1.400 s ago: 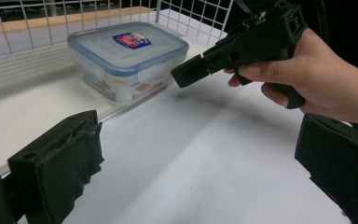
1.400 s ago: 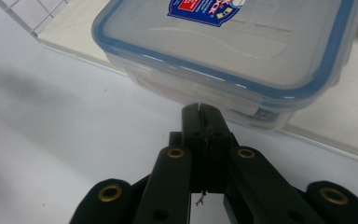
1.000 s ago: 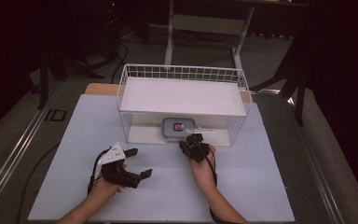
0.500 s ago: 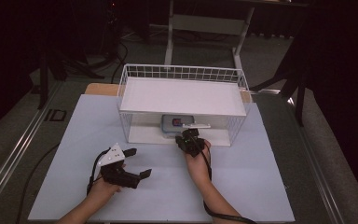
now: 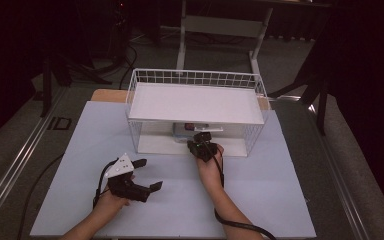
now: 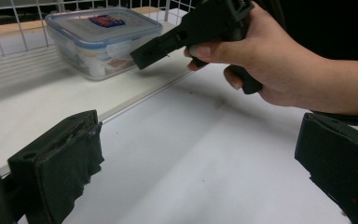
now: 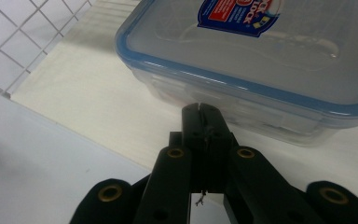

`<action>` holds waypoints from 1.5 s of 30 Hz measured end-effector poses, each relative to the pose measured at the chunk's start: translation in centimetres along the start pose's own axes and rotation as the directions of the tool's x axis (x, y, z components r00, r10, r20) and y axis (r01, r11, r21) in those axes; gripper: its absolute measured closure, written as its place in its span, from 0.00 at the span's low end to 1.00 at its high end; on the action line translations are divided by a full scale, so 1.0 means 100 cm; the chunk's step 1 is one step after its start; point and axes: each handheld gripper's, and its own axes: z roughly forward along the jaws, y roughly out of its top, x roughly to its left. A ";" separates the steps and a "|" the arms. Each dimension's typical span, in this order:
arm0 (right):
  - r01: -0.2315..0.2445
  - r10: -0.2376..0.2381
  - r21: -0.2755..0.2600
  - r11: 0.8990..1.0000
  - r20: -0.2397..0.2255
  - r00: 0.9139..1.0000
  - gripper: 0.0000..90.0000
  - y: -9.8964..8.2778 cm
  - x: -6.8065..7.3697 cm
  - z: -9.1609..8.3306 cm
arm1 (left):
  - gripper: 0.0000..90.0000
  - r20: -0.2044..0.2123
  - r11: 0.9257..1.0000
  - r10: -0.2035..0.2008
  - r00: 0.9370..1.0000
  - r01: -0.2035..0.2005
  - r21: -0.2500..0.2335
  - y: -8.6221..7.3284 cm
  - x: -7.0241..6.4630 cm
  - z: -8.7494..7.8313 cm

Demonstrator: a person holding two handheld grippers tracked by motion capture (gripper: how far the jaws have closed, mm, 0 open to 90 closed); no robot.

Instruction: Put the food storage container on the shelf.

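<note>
Sitting on the lower shelf of the white wire basket [image 5: 257, 87], under its upper shelf: a clear plastic container [image 7: 261, 60] with a blue-rimmed lid. Pointing at the container's near side with jaws pressed together, just short of it: the right gripper [image 7: 200, 109]. Resting on the white table [image 5: 280, 200], jaws spread wide, gripping nothing: the left gripper [image 5: 147, 175].
</note>
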 end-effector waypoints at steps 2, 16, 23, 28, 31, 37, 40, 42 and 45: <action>-0.014 0.014 -0.009 1.000 0.000 1.000 1.00 0.002 -0.003 0.003 | 0.02 -0.002 1.000 0.004 1.000 -0.004 0.001 0.000 0.001 0.000; 0.010 -0.009 -0.020 1.000 0.008 1.000 0.97 -0.005 -0.002 -0.006 | 0.02 -0.016 1.000 0.003 1.000 -0.003 0.006 -0.001 0.003 -0.001; 0.062 -0.063 -0.055 0.997 -0.011 0.998 0.88 -0.012 0.007 -0.024 | 0.02 0.004 1.000 0.010 1.000 -0.010 -0.004 -0.001 0.001 0.000; 0.066 -0.070 -0.077 0.995 -0.045 0.997 0.72 -0.018 0.010 -0.033 | 0.02 0.001 1.000 0.007 1.000 -0.007 -0.003 0.000 0.000 0.001; 0.081 -0.087 -0.098 0.992 -0.060 0.994 0.56 -0.021 0.014 -0.041 | 0.02 0.011 1.000 0.006 1.000 -0.006 -0.005 0.001 -0.001 0.001; 0.092 -0.113 -0.147 0.985 -0.141 0.984 0.28 -0.026 0.014 -0.055 | 0.02 0.006 1.000 0.000 1.000 0.000 -0.005 0.002 -0.002 0.002; 0.097 -0.123 -0.165 0.982 -0.154 0.980 0.23 -0.029 0.011 -0.062 | 0.02 0.014 1.000 0.009 1.000 -0.009 -0.005 0.003 -0.002 0.002; 0.117 -0.140 -0.160 0.980 -0.143 0.980 0.22 -0.031 0.010 -0.066 | 0.02 0.013 1.000 0.013 1.000 -0.013 -0.006 0.004 -0.003 0.003; 0.130 -0.156 -0.169 0.977 -0.148 0.977 0.20 -0.037 0.009 -0.073 | 0.02 0.022 1.000 0.003 1.000 -0.002 -0.009 0.005 -0.004 0.004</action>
